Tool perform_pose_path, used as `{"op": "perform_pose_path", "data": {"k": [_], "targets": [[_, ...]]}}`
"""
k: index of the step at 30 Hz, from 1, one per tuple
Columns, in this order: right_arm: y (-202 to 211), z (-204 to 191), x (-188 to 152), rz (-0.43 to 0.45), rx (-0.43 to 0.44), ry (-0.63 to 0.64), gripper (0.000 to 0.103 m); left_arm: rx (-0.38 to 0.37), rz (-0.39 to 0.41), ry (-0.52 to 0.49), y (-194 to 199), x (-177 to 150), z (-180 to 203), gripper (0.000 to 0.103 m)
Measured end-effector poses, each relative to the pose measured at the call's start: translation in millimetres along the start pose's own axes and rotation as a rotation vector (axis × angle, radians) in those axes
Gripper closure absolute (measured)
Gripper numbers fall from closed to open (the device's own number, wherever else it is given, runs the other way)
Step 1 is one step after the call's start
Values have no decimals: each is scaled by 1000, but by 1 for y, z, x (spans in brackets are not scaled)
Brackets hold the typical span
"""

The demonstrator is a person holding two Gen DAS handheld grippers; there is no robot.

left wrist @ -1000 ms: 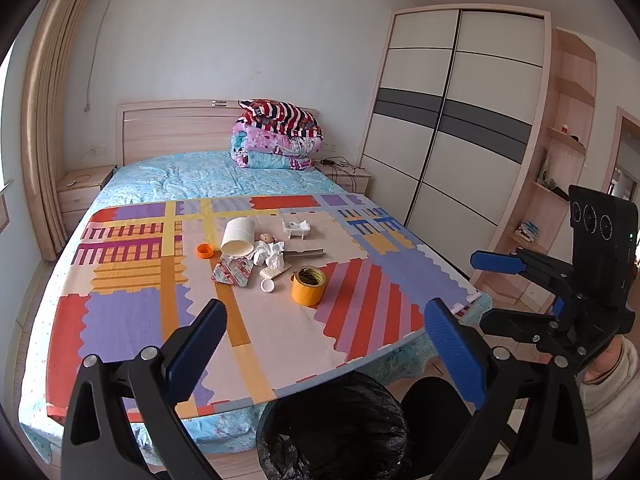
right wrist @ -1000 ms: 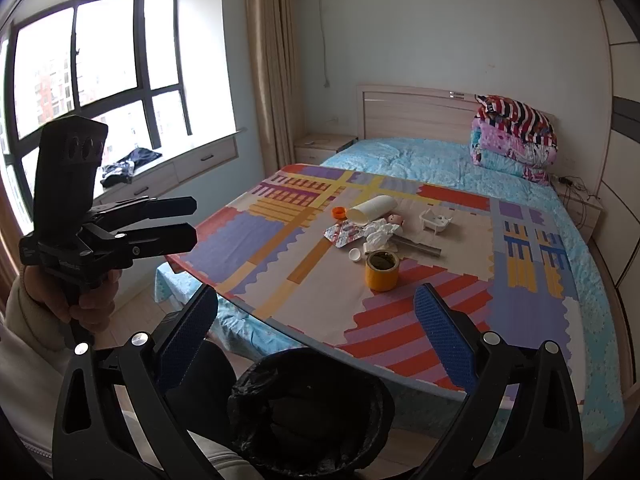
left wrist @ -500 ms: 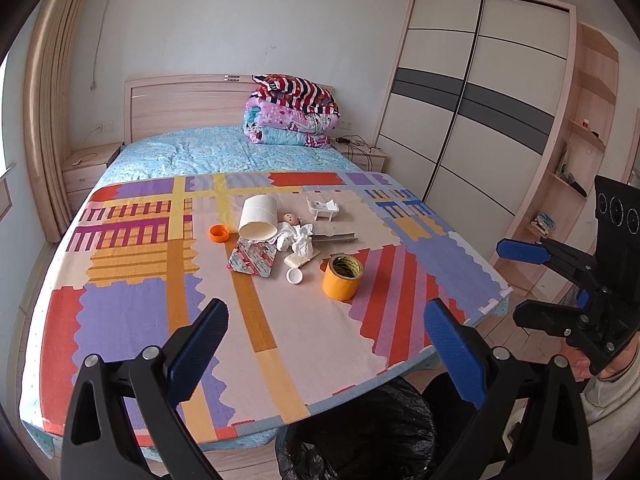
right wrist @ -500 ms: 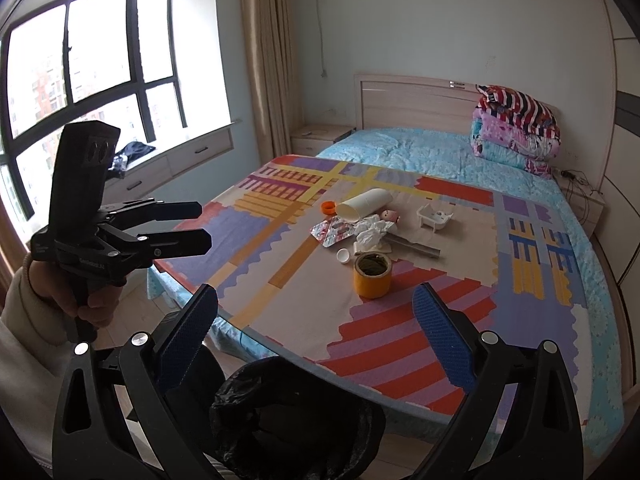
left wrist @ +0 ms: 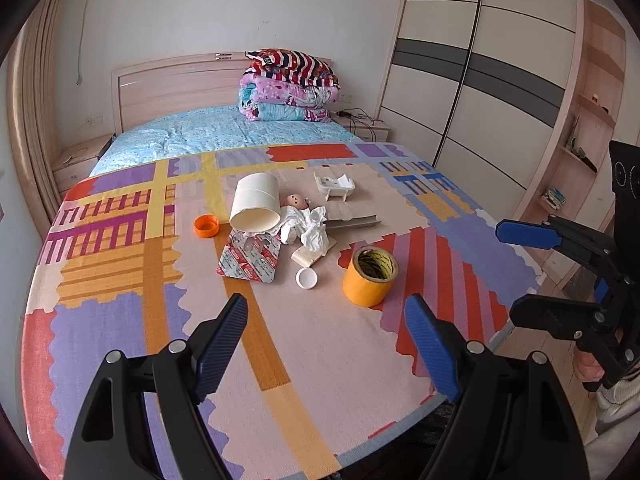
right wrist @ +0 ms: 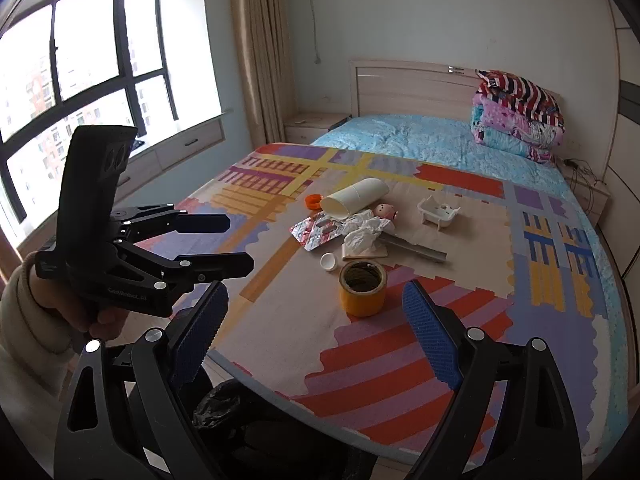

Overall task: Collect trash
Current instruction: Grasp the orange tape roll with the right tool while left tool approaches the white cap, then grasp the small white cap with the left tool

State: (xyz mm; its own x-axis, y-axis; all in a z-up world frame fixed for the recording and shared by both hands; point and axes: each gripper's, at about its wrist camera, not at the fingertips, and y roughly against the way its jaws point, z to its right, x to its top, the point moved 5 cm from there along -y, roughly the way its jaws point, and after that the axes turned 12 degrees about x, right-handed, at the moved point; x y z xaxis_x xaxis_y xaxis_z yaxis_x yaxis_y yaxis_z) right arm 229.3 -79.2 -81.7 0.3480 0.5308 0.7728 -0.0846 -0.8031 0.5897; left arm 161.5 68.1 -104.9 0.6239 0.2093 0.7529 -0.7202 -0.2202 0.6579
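A patterned mat [left wrist: 120, 272] was spread over the foot half of one bed [left wrist: 208, 132], and all the litter lay in a single cluster toward the middle of the mat, nearer its far edge than its near edge. Ahead of both grippers and beyond their tips, the cluster was out of reach of either.

The left gripper [left wrist: 326, 344] was held over the near edge with its jaws parted and nothing between them; they had just been narrowing. The right gripper [right wrist: 316, 320], likewise parted, empty and just narrowing, was held off the near right corner. The right one was judged slightly nearer to the tape roll [left wrist: 370, 276], the closest item, which stood upright on its end toward the right edge.

Counted from largest to smallest:

- one paper tube [left wrist: 256, 206], lying with its long axis running toward the headboard, open end toward the near edge
- one grey strip [left wrist: 352, 223], lying roughly parallel to the near edge
- one foil wrapper [left wrist: 250, 258]
- one crumpled tissue [left wrist: 308, 228]
- one white tray [left wrist: 334, 186]
- one doll head [left wrist: 296, 201]
- one orange cap [left wrist: 206, 226]
- one white cap [left wrist: 306, 278]

One black bin bag [right wrist: 224, 404] was seen below the near edge.
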Motion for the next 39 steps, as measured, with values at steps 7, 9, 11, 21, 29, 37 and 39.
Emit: {"op": "perform_pose_path", "data": {"k": [7, 9, 11, 21, 29, 37, 39], "targets": [[-32, 24, -3, -34, -14, -23, 27, 17, -37, -48, -40, 5, 5, 28], [-41, 32, -6, -49, -21, -38, 32, 39, -45, -68, -52, 6, 5, 31], [-48, 37, -8, -59, -20, -51, 34, 59, -54, -89, -62, 5, 5, 35], [-77, 55, -14, -92, -33, -62, 43, 71, -94, -147, -96, 4, 8, 52], [-91, 62, -19, -99, 15, -102, 51, 74, -124, -185, -113, 1, 15, 68], [-96, 60, -15, -101, -12, -92, 54, 105, -122, -192, -116, 3, 19, 83], [-96, 60, -15, -101, -18, -94, 54, 104, -120, -198, -115, 3, 21, 83]]}}
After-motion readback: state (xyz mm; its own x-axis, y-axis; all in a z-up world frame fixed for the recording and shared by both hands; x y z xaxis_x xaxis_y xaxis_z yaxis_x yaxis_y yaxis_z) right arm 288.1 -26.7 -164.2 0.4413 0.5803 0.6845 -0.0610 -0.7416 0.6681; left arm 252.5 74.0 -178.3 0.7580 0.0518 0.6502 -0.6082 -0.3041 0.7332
